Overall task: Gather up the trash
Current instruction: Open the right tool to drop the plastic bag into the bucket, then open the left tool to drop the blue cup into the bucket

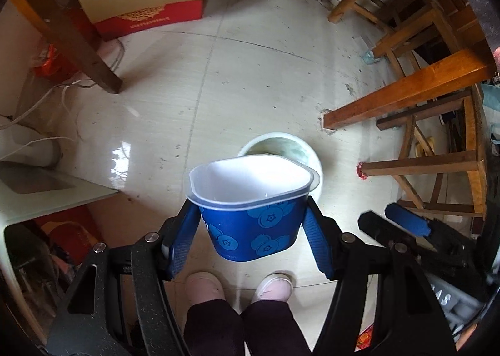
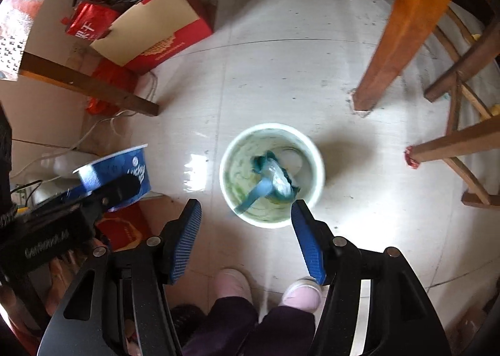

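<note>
A pale tiled floor [image 2: 281, 59] spreads between wooden chairs [image 2: 415, 28] and a red-and-tan box [image 2: 156, 31]. On it stands a white bin [image 2: 315, 168] with a crumpled blue-and-clear wrapper [image 2: 275, 181] blurred inside. The left gripper [image 1: 253, 228] clamps a blue cup [image 1: 253, 231], empty and tilted, above the bin's near side. The right gripper [image 2: 247, 237] stands wide and empty over the bin
</note>
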